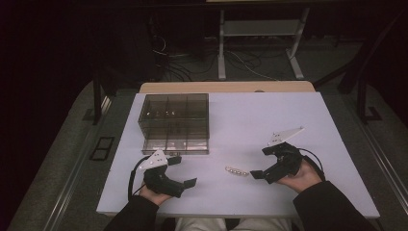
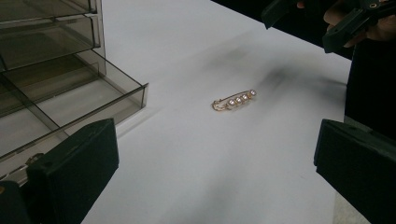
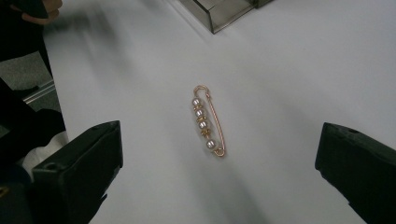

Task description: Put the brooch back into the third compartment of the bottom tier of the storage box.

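— Where does the pin lie?
— The gold pin with pearls (image 1: 236, 171) (image 2: 234, 100) (image 3: 208, 121) lies flat on the white table (image 1: 269, 115), near the near edge, between the two grippers and touching neither.
— Which gripper is nearer to it?
— The right gripper (image 1: 262, 162), just to the pin's right; in the right gripper view its jaws stand wide apart with the pin on the table between them, farther off. Nothing is in its grasp.
— And the left one?
— The left gripper (image 1: 183, 171) sits to the pin's left, a little farther from it, jaws also spread and holding nothing. It is close to the near edge of the clear box (image 1: 174, 122) (image 2: 56, 88).
— Where is that box?
— On the table's left half, far from the pin; it is smoky, with divided compartments.
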Demonstrator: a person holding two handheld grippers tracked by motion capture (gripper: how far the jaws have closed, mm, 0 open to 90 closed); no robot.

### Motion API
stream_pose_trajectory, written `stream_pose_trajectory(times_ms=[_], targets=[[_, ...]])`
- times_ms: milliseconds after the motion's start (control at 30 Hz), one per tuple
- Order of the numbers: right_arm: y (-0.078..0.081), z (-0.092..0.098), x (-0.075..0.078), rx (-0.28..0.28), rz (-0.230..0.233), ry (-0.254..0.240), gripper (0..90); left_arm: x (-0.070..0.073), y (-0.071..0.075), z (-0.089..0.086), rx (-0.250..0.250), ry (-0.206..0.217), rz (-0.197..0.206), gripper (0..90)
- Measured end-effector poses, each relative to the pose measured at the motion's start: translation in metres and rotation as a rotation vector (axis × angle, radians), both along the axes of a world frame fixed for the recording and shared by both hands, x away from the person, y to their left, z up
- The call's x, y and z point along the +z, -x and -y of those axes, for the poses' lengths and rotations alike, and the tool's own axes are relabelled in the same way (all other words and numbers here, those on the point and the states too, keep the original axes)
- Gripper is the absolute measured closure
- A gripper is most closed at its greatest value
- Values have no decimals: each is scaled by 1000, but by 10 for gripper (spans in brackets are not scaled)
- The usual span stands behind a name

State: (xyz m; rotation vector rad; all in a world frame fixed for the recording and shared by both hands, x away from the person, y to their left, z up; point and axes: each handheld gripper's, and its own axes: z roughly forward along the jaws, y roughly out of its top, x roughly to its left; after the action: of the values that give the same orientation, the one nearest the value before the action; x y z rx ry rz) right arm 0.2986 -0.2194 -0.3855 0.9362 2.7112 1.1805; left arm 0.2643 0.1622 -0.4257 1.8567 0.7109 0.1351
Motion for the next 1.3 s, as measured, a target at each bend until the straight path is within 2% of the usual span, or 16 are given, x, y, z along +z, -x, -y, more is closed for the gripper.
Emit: stream_pose_trajectory(times_ms=[600,1300], targets=[[-12,-27,-4,65,-18,39,3,0,0,0,-2,-1,-3,0],[-24,-46,-17,107,-43,61,3,0,0,0,-3,2,-3,0]])
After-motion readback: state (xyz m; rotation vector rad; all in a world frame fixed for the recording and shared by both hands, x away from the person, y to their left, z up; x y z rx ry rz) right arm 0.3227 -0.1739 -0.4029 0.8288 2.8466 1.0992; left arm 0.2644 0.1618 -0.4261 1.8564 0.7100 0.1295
